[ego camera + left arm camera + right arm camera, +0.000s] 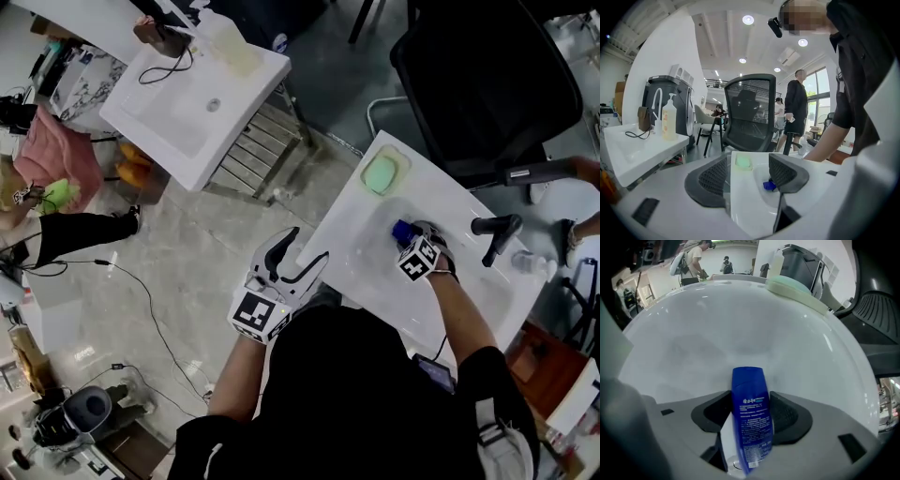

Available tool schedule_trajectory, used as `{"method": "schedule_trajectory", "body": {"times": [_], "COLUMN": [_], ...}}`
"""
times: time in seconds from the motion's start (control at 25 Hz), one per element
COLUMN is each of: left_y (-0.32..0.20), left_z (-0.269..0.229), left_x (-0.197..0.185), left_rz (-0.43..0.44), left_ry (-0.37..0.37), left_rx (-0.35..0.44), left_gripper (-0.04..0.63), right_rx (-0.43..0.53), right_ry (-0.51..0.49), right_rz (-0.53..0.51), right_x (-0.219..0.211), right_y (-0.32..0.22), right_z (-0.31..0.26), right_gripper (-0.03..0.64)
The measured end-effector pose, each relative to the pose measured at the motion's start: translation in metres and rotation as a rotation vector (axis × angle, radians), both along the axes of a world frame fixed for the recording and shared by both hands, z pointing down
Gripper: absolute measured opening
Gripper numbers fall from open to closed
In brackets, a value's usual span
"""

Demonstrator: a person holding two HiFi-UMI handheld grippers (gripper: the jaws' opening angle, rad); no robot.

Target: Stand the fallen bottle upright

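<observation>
The right gripper [417, 248], jaws spread loosely round the blue bottle [750, 418] down in the sink [347, 246], isn't pinching it, so I'd say grasping comes next: squeeze, then tip it upright; the left gripper [298, 255] hangs spread, empty.

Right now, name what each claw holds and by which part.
Left claw: nothing. The blue bottle sits mid-body between the jaws of the right claw; whether they grip it cannot be told.
</observation>
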State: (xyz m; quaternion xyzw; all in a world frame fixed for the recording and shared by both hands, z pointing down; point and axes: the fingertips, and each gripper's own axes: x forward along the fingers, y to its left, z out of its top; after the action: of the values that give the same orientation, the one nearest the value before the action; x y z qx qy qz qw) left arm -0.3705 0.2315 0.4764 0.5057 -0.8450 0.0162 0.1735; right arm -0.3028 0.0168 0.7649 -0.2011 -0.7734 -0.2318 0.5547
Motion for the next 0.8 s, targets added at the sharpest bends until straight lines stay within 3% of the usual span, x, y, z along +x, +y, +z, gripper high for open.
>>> {"method": "schedule_trajectory", "body": {"times": [0.24,0.36,0.48,0.8], "left_y": [-0.006,-0.007,-0.008,-0.009], "left_z": [0.003,0.004,0.005,0.01], "left_x": [0.001,0.002,0.003,0.005], "left_rz": [0.005,-0.01,-0.012,-0.007], "left_ry": [0.013,0.028,0.033,0.048], "left_rx": [-0.003,0.006,0.009,0.004], "left_gripper": [0.285,0.281,0.275,0.268], "right_rx": [-0.077,-0.177,-0.238,-0.189], "right_ry": [0.109,0.203,0.222,0.194], "right_rz": [-0.012,-0.042,-0.053,-0.136], "right_x": [0.004,0.013,0.017,0.022], "right_y": [0.003,0.019,0.036,0.043], "right_z": [0.003,-0.002,-0.005,0.005], "right_gripper": [0.259,0.264,0.264,0.278]}}
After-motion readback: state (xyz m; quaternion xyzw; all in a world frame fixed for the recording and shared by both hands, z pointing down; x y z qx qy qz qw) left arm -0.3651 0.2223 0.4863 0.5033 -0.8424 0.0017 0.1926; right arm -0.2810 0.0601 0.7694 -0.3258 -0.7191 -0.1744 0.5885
